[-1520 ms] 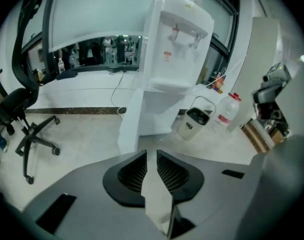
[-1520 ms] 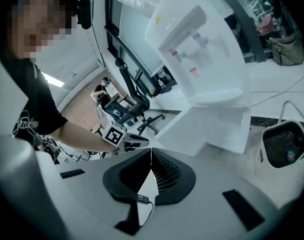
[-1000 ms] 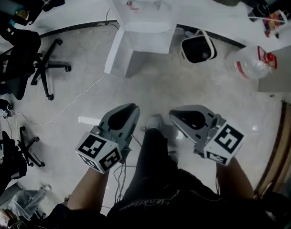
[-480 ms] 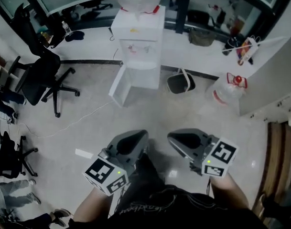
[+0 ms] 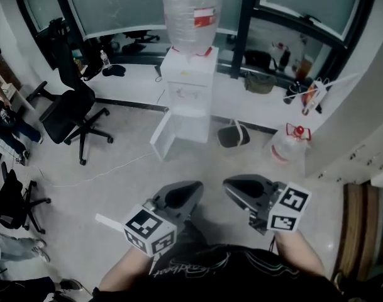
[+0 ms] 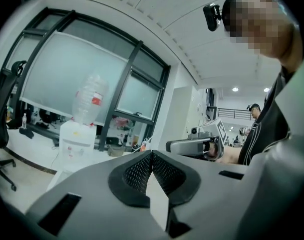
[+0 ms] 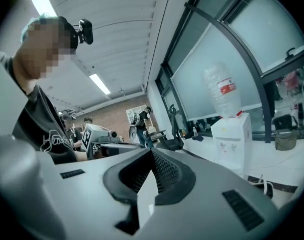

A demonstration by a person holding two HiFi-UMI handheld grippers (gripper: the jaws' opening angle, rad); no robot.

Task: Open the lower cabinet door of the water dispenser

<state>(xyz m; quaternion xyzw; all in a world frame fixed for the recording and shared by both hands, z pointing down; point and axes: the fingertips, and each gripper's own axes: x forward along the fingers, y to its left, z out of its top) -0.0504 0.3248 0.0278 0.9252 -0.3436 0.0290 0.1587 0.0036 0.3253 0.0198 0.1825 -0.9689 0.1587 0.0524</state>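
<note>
Door [image 5: 161, 137] of the water dispenser [image 5: 192, 87] hangs open across the floor [image 5: 116, 187]; the left hand-held gripper [image 5: 190, 189] and right hand-held gripper [image 5: 231, 185] have pulled back, jaws closed on nothing, so the task looks done.

Left hand-held gripper [image 5: 192, 187] closed empty, right hand-held gripper [image 5: 229, 185] closed empty

Both the left claw [image 5: 192, 188] and right claw [image 5: 233, 185] have risen; the water dispenser [image 5: 190, 88] now shows whole.

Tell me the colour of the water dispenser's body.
White. The water dispenser shows best in the head view.
</note>
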